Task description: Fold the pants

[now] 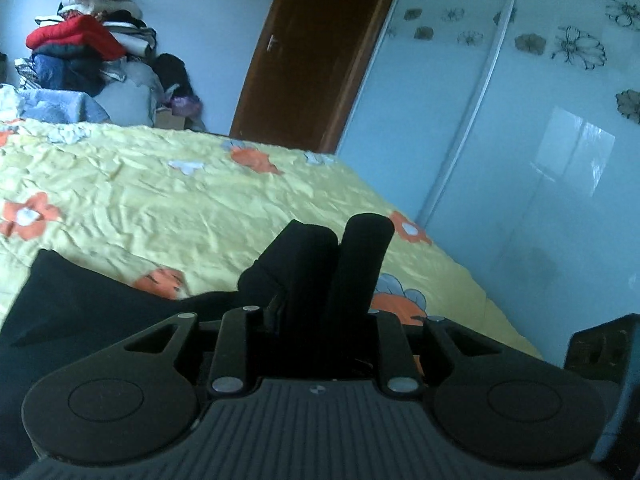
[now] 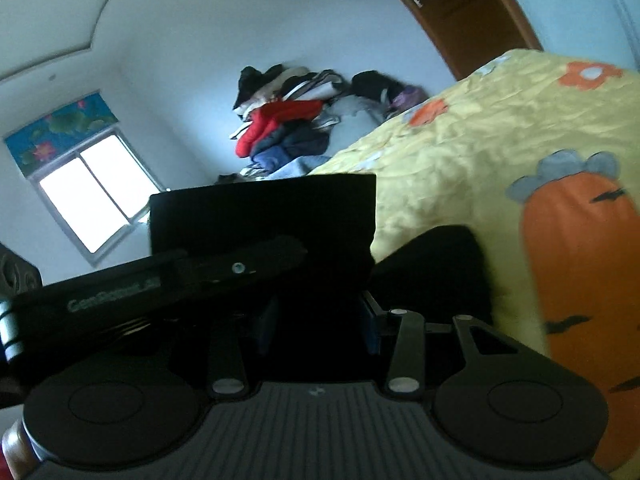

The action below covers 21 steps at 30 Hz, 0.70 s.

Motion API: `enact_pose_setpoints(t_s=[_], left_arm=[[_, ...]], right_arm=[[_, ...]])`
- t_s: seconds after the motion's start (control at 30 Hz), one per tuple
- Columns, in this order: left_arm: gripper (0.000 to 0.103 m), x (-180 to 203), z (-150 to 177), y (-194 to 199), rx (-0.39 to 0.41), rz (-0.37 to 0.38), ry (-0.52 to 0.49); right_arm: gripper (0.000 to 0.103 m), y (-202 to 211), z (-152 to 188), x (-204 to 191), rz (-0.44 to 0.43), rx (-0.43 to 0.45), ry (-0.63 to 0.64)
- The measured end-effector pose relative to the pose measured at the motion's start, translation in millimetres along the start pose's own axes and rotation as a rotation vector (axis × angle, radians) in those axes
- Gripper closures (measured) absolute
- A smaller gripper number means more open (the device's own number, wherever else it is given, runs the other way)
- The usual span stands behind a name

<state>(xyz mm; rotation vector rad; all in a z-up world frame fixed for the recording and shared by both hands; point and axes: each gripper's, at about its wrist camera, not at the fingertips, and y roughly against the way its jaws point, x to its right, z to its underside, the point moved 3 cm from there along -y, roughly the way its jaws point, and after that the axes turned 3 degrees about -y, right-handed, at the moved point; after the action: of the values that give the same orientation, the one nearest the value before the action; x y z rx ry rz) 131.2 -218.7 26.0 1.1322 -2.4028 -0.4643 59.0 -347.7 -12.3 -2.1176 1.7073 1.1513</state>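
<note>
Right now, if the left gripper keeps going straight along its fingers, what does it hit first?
Probably the yellow bedspread: the left gripper points slightly down across the bed. Black pants lie lower left, off that line. Depth is unclear.

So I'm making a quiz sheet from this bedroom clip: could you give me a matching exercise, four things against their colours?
Things:
1. pants
2. bedspread
3. door
4. jacket on the clothes pile

Colours:
A. red
B. yellow with orange flowers
C. black
D. brown

Pairs: 1-C, 2-B, 3-D, 4-A
</note>
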Motion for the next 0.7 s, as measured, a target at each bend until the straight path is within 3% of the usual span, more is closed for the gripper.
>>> enact_pose_setpoints(t_s=[0.3, 0.37, 0.43, 0.57, 0.6, 0.7], left_arm=[[0.071, 23.3, 15.6, -16.9, -0.061, 0.040, -0.006], [0.062, 24.7, 20.2, -17.1, -0.081, 0.067, -0.003], [0.045, 24.7, 22.3, -12.9, -0.100, 0.116, 0.014], [0.032, 24.6, 24.2, 3.8, -0.118, 0.185, 0.002], [0.030, 21.9, 23.6, 8.9, -0.114, 0.172, -0.017], [0.029, 5.2, 18.2, 20.2, -0.104, 0.064, -0.048]], right_arm=[[0.060, 16.0, 1.5, 11.4, 0.123, 0.002, 0.113], [0.058, 23.4, 2.4, 12.7, 0.161, -0.001, 0.165], [0.054, 34.1, 2.2, 16.9, 0.232, 0.016, 0.229], [0.052, 54.8, -15.2, 36.2, 0.397, 0.127, 0.238], [0.052, 59.8, -22.3, 38.8, 0.396, 0.154, 0.219], [0.052, 61.2, -37.8, 32.3, 0.283, 0.174, 0.190]])
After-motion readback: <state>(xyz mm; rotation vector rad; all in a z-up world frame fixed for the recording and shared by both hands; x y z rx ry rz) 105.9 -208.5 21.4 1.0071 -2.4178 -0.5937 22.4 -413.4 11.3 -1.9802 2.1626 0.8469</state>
